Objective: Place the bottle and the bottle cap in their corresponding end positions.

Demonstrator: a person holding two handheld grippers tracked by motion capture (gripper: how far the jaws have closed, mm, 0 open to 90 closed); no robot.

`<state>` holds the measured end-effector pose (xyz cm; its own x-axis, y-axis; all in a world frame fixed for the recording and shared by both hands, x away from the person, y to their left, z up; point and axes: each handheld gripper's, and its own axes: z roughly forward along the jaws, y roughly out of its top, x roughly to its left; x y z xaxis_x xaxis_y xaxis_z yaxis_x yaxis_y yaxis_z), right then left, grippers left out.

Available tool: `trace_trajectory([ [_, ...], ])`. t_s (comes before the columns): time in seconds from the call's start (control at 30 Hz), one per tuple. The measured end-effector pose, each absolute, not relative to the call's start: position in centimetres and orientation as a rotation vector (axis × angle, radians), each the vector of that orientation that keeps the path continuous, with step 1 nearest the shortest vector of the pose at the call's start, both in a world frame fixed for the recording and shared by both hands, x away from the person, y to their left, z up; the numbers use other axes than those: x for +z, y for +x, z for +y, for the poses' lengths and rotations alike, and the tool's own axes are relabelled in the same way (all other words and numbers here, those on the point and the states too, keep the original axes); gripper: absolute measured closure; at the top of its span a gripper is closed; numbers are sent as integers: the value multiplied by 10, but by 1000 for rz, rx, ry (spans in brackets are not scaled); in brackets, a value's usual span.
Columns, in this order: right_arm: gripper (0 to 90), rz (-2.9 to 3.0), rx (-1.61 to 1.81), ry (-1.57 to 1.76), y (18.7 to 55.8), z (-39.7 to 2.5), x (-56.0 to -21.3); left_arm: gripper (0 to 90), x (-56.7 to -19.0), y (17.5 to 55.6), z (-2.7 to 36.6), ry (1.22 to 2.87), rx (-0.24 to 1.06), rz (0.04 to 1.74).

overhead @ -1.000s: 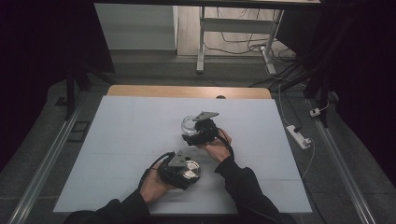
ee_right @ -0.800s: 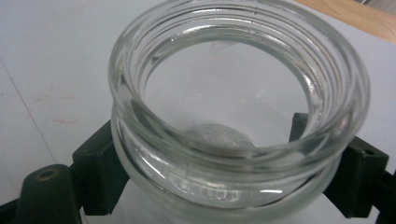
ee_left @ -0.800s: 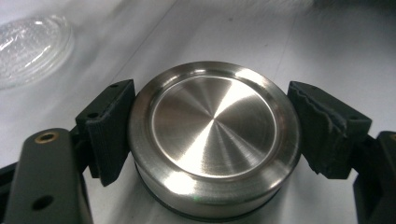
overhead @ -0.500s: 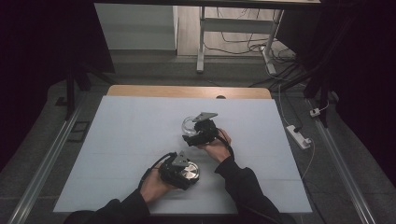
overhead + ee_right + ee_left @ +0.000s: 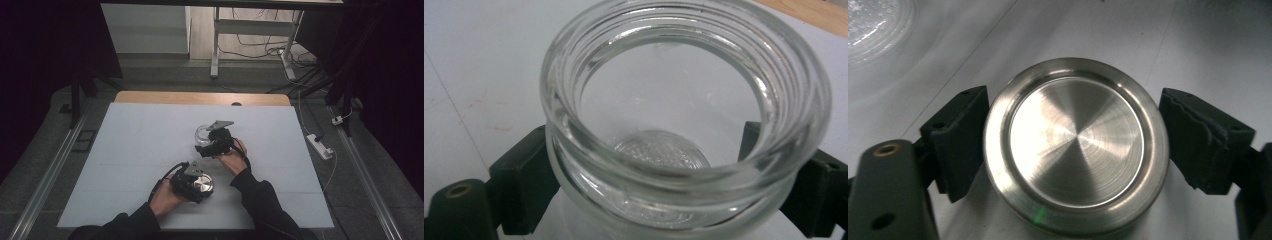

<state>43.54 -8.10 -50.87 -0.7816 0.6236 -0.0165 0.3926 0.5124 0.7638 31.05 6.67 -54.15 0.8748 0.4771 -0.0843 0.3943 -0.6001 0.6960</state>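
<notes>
A round brushed-steel lid (image 5: 1075, 145) lies flat on the white table sheet (image 5: 125, 150), near the front. My left gripper (image 5: 1073, 140) is shut on it, one black jaw against each side of its rim. In the high view the lid (image 5: 202, 184) gleams at the left gripper (image 5: 199, 183). A clear glass jar (image 5: 684, 115) with a threaded, uncovered mouth stands upright and holds nothing. My right gripper (image 5: 651, 170) is shut on its body below the neck. The jar (image 5: 203, 134) sits at mid-table, just beyond the right gripper (image 5: 210, 144), roughly a hand's length from the lid.
The table's wooden far edge (image 5: 200, 97) shows beyond the white sheet. A power strip (image 5: 320, 146) and cables lie on the floor to the right. A metal desk frame (image 5: 216, 45) stands behind the table. Bare sheet stretches to the left and right of both hands.
</notes>
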Motion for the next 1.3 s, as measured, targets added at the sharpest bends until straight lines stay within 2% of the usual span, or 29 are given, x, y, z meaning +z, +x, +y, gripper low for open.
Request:
trace_trajectory([
  [0.37,32,2465,1180,845,432,-83,-503,97,-531,310,76,2237,110,637],
  [1.3,1,2466,1218,863,410,-102,-492,37,-508,302,109,2172,93,672],
])
